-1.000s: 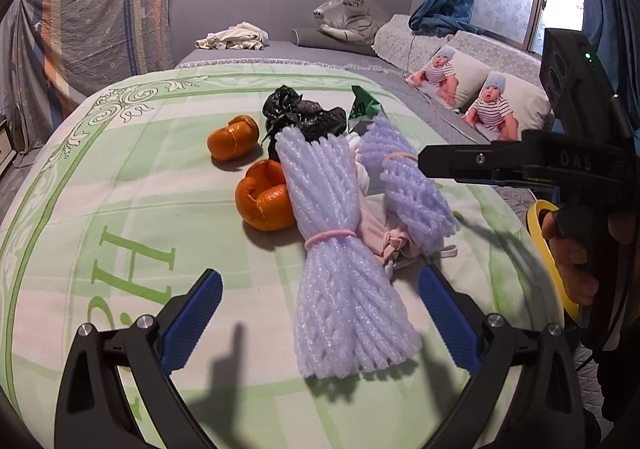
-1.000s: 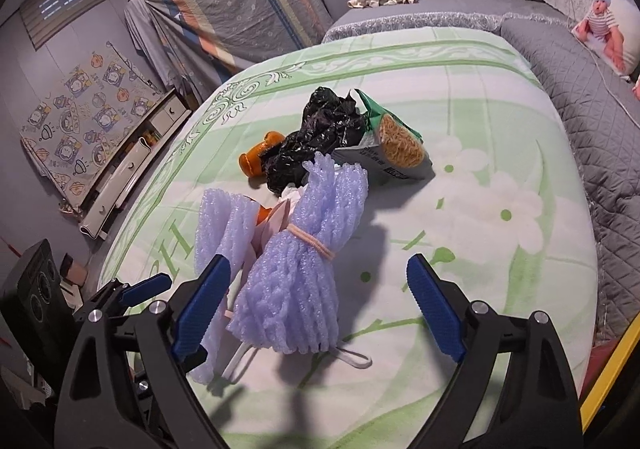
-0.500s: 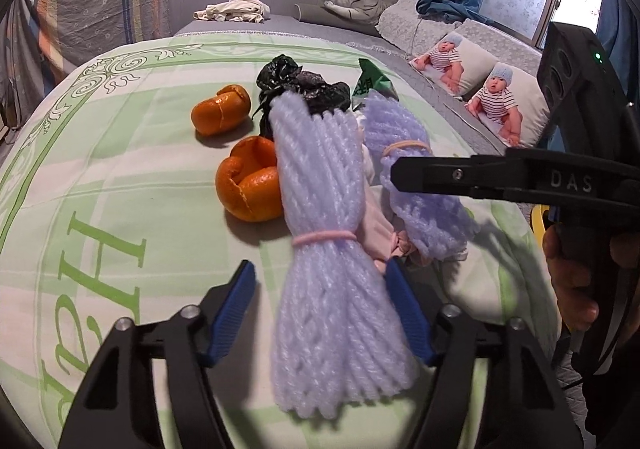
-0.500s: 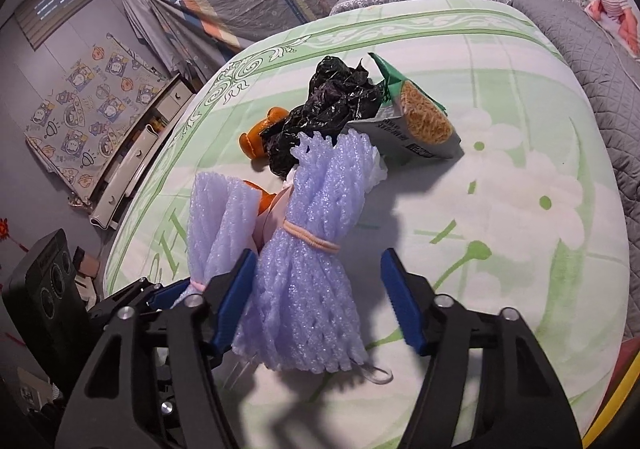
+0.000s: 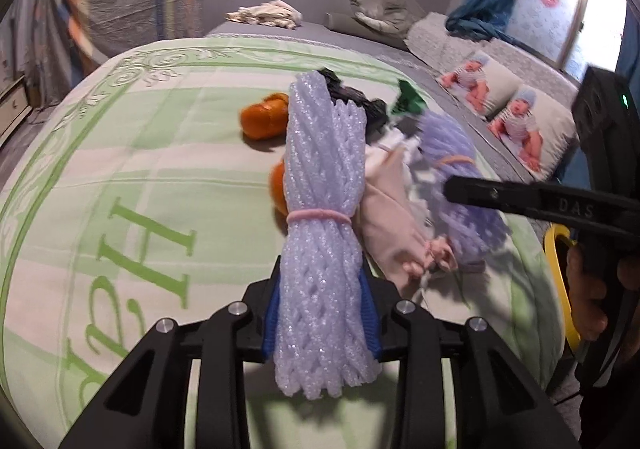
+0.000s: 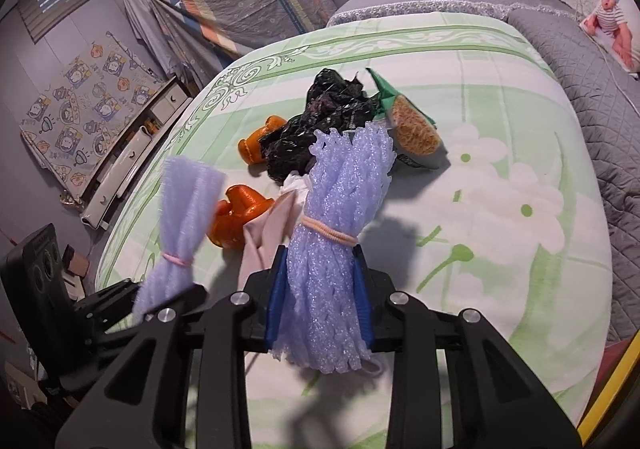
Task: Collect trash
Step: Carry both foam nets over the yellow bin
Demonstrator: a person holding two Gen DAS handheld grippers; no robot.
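Trash lies in a pile on the green and white bedspread [image 5: 132, 177]. My left gripper [image 5: 322, 313] is shut on a purple foam net bundle [image 5: 324, 185] tied with a pink band, tilted up off the bed. My right gripper [image 6: 320, 305] is shut on a second purple foam net bundle [image 6: 336, 217] tied with a peach band. The left bundle also shows in the right wrist view [image 6: 182, 217]. Orange peels [image 6: 240, 221], a black plastic bag [image 6: 320, 121], a green snack wrapper [image 6: 408, 121] and a pink bag [image 5: 390, 217] lie behind.
A grey quilted sofa bed [image 6: 592, 61] with baby-print cushions [image 5: 516, 117] runs along the right. A yellow rim [image 5: 560, 281] shows at the bed's right edge. A drawer unit [image 6: 132, 153] stands to the left of the bed.
Both grippers moved forward and closed from wide open onto their foam net bundles. The left bundle has lifted off the bed.
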